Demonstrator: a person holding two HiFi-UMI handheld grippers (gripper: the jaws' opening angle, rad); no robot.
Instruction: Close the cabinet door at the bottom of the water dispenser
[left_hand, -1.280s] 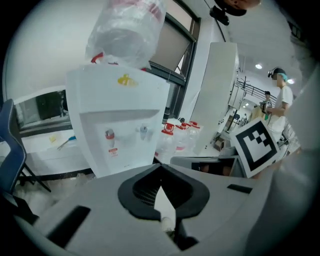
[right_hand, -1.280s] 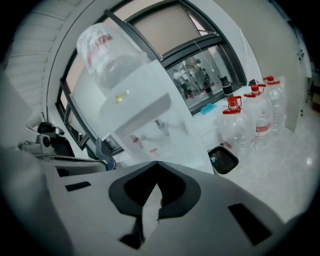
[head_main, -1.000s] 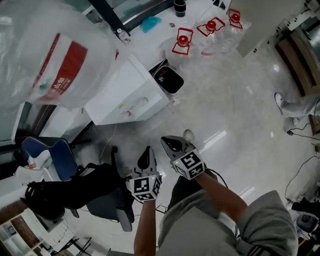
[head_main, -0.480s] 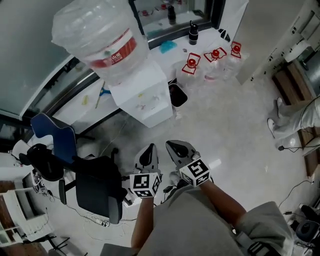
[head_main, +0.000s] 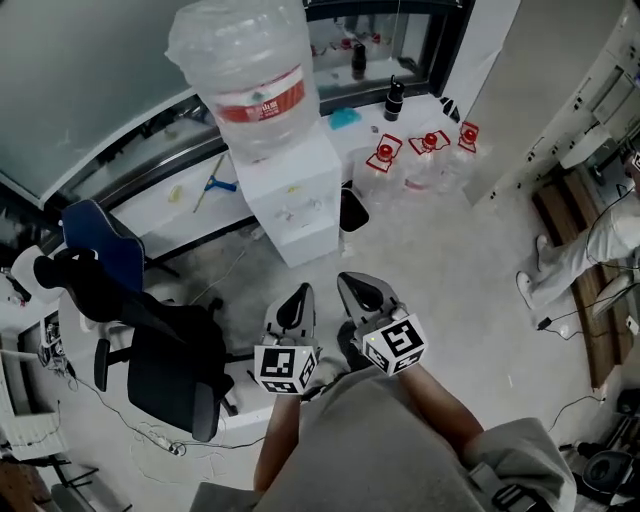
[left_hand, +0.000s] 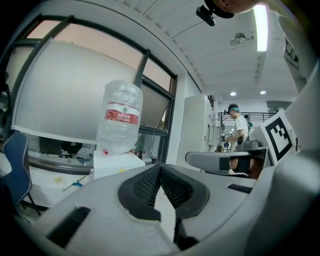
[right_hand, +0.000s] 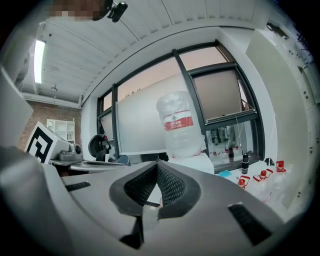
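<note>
Progress: water dispenser (head_main: 295, 205) front looks flush, nothing ajar; closing probably done.
Jaws: left gripper (head_main: 296, 300) and right gripper (head_main: 361, 292) both closed, empty.

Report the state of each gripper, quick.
Left gripper: shut, nothing between the jaws.
Right gripper: shut, nothing between the jaws.
</note>
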